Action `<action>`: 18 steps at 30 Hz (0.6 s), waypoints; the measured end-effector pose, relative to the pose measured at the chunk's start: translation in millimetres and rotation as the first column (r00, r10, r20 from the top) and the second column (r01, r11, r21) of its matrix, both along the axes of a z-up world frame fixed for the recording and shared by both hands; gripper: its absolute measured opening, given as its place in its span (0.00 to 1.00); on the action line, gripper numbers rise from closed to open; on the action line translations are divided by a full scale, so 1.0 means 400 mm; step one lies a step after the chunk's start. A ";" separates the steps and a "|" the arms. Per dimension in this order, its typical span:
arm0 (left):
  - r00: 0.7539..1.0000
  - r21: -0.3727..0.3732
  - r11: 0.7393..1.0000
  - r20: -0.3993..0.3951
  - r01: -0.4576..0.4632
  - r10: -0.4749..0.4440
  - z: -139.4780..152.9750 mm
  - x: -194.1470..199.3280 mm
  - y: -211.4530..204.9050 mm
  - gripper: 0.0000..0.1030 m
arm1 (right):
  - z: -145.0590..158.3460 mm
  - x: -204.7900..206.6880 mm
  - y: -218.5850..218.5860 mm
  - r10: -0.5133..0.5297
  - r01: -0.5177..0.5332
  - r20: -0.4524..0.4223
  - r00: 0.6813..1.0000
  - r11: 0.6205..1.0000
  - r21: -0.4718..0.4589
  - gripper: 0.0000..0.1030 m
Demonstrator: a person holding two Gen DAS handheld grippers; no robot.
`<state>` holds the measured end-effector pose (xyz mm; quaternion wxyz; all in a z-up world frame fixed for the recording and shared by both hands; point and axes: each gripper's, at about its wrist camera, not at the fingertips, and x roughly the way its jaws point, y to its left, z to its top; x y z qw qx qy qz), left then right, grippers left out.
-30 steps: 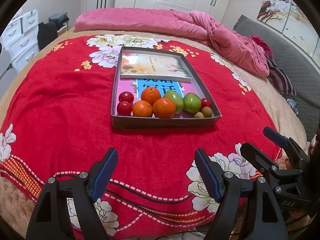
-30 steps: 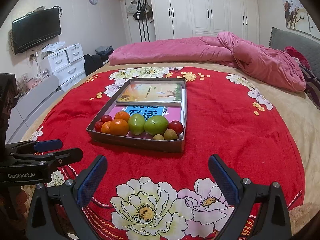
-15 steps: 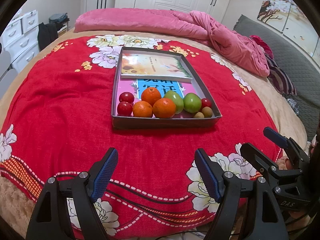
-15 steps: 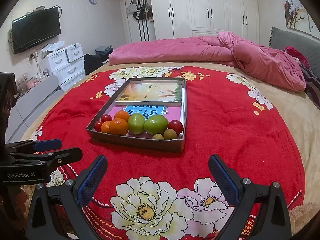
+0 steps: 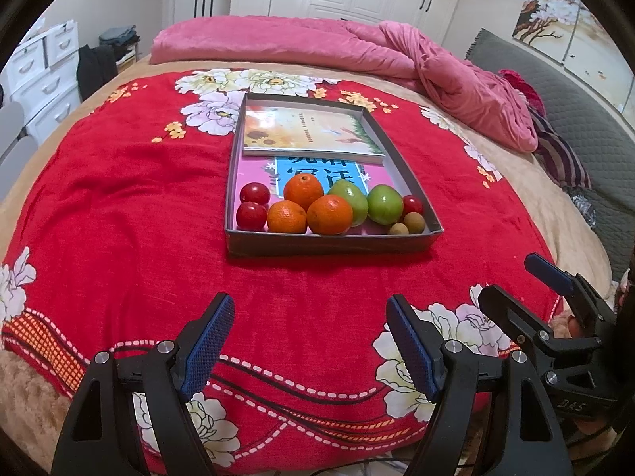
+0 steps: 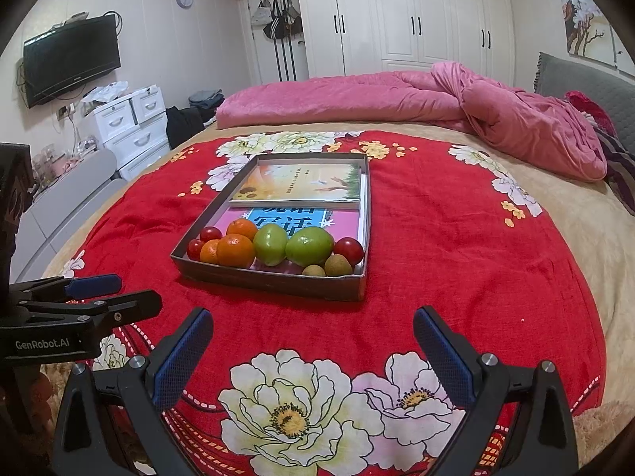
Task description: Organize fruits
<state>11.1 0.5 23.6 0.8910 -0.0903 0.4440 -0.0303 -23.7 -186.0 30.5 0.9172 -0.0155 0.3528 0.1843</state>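
"GenRobot.AI" lettering on left tool (image 6: 93,295)

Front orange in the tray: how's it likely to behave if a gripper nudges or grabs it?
The front orange is round, so a nudge would probably roll it, though the green fruit and tray wall box it in. The dimpled skin likely grips well. It looks firm and fairly heavy for its size.

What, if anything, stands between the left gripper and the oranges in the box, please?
Only the box's near wall. The left gripper hovers open over bare red blanket, and the oranges sit just behind that low wall, uncovered from above.
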 end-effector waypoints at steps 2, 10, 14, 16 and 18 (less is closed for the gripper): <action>1.000 0.000 1.000 0.000 -0.001 0.001 0.000 0.000 0.000 0.78 | 0.001 -0.001 0.000 0.000 0.000 0.002 1.000 1.000 -0.003 0.99; 1.000 0.015 1.000 -0.010 -0.006 0.006 -0.003 0.001 -0.002 0.78 | -0.001 0.001 -0.003 -0.002 0.002 -0.001 1.000 1.000 0.001 0.99; 1.000 0.013 1.000 -0.011 0.002 -0.002 -0.002 0.003 -0.002 0.78 | 0.000 0.001 -0.003 -0.004 0.004 0.001 1.000 1.000 0.001 0.99; 1.000 0.011 1.000 -0.010 -0.001 0.001 -0.002 0.008 0.000 0.78 | -0.002 0.004 -0.006 -0.007 0.007 0.000 1.000 1.000 0.002 0.99; 1.000 0.002 1.000 -0.009 -0.014 0.014 -0.002 0.012 0.011 0.77 | -0.005 0.008 -0.009 -0.011 0.011 -0.005 1.000 1.000 0.004 0.99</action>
